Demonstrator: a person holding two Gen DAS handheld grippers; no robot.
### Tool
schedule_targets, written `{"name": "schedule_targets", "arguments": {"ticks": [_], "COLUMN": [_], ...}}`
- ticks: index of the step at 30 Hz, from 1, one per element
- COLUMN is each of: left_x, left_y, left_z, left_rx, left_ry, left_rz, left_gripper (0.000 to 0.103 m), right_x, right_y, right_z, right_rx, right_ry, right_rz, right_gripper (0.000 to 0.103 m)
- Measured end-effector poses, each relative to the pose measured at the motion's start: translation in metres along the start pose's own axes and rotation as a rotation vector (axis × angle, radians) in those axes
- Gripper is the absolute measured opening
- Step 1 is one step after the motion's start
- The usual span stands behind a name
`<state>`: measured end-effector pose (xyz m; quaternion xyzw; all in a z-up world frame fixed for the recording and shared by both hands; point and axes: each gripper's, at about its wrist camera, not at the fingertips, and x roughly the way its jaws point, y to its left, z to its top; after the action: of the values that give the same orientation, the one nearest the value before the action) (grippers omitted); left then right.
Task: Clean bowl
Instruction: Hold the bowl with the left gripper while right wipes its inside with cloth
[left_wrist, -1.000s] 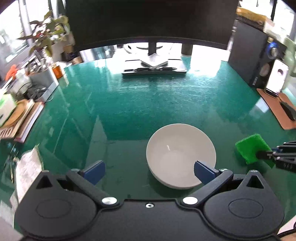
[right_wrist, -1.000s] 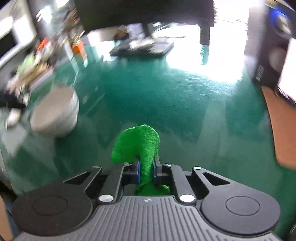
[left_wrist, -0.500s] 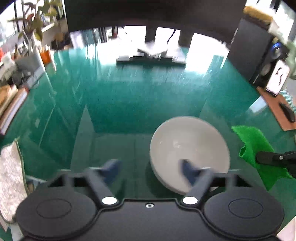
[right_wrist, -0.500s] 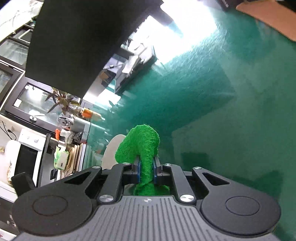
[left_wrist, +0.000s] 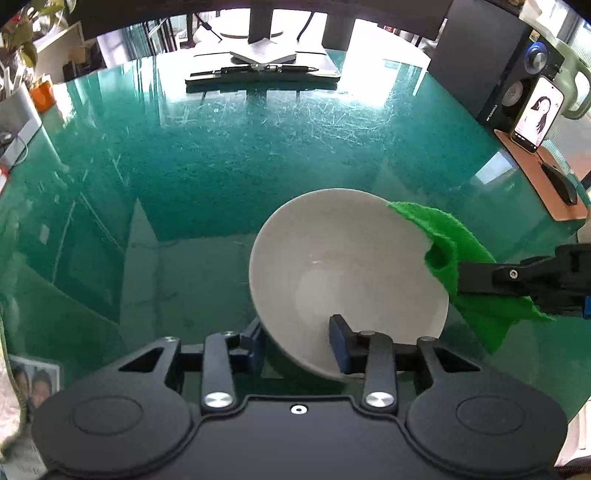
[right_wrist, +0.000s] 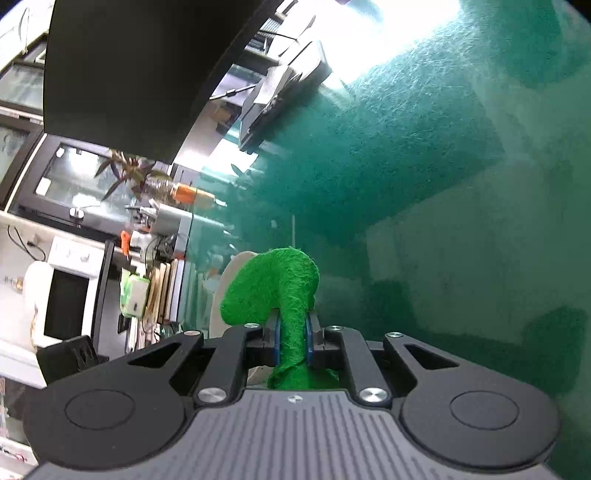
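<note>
The white bowl (left_wrist: 347, 280) sits tipped over the green table (left_wrist: 221, 155), near the close edge and a little right of centre, its opening turned up and toward the left gripper (left_wrist: 297, 341). Nothing lies inside it; the inner surface is bare white. That gripper's jaws are closed on the near rim, one blue pad inside the bowl and the other against the outer wall.

From the right comes the right gripper (right_wrist: 291, 341), its jaws clamped tight on a folded green cloth (left_wrist: 454, 258). The cloth bulges out past the fingertips and its leading edge touches the bowl's right rim. In the right wrist view the bowl shows only as a pale sliver (right_wrist: 221, 291) just behind the cloth.

At the far right a phone (left_wrist: 537, 114) stands propped with a woman's picture on its lit screen, beside a dark speaker (left_wrist: 491, 62) with small white lettering I cannot read. A mouse (left_wrist: 559, 182) rests on a tan pad. At the near left lies a photo (left_wrist: 33, 382) of two faces.
</note>
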<state>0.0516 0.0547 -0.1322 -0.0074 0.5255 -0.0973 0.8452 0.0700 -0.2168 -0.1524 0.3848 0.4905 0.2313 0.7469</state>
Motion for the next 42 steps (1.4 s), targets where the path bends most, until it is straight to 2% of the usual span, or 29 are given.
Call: {"name": "schedule_targets", "arguments": {"ticks": [4, 8, 13, 17, 19, 22, 26, 28, 33, 36, 42], "left_x": [0.001, -0.001, -0.001, 0.001, 0.001, 0.003, 0.003, 0.004, 0.006, 0.007, 0.009], "left_y": [0.005, 0.005, -0.003, -0.003, -0.003, -0.006, -0.009, -0.010, -0.013, -0.015, -0.015], "left_z": [0.005, 0.007, 0.005, 0.007, 0.008, 0.010, 0.011, 0.012, 0.012, 0.013, 0.014], "left_rx": [-0.003, -0.011, 0.034, 0.046, 0.059, 0.081, 0.110, 0.115, 0.138, 0.152, 0.152], "left_ry": [0.001, -0.005, -0.016, -0.014, -0.014, -0.008, -0.002, 0.001, 0.009, 0.016, 0.022], "left_rz": [-0.005, -0.014, -0.001, -0.013, -0.015, -0.017, -0.008, -0.009, -0.039, -0.039, -0.039], "left_gripper": [0.030, 0.032, 0.035, 0.035, 0.036, 0.040, 0.043, 0.047, 0.048, 0.049, 0.049], "right_x": [0.004, -0.001, 0.009, 0.019, 0.027, 0.042, 0.053, 0.046, 0.013, 0.008, 0.042], "right_y": [0.000, 0.009, 0.020, 0.027, 0.026, 0.020, -0.004, -0.012, -0.025, -0.029, -0.012], "right_z": [0.009, 0.021, 0.024, 0.029, 0.038, 0.053, 0.056, 0.049, 0.026, 0.018, 0.048], "right_rx": [-0.026, -0.071, -0.146, -0.195, -0.184, -0.110, 0.112, 0.135, 0.103, 0.100, 0.040], "right_ry": [0.022, 0.021, 0.085, 0.085, 0.071, 0.039, 0.007, -0.012, -0.019, -0.009, 0.003], "right_rz": [0.000, 0.053, 0.016, -0.016, -0.013, 0.044, 0.147, 0.156, 0.165, 0.173, 0.179], "right_gripper": [0.013, 0.013, 0.015, 0.017, 0.017, 0.016, 0.015, 0.015, 0.015, 0.016, 0.019]}}
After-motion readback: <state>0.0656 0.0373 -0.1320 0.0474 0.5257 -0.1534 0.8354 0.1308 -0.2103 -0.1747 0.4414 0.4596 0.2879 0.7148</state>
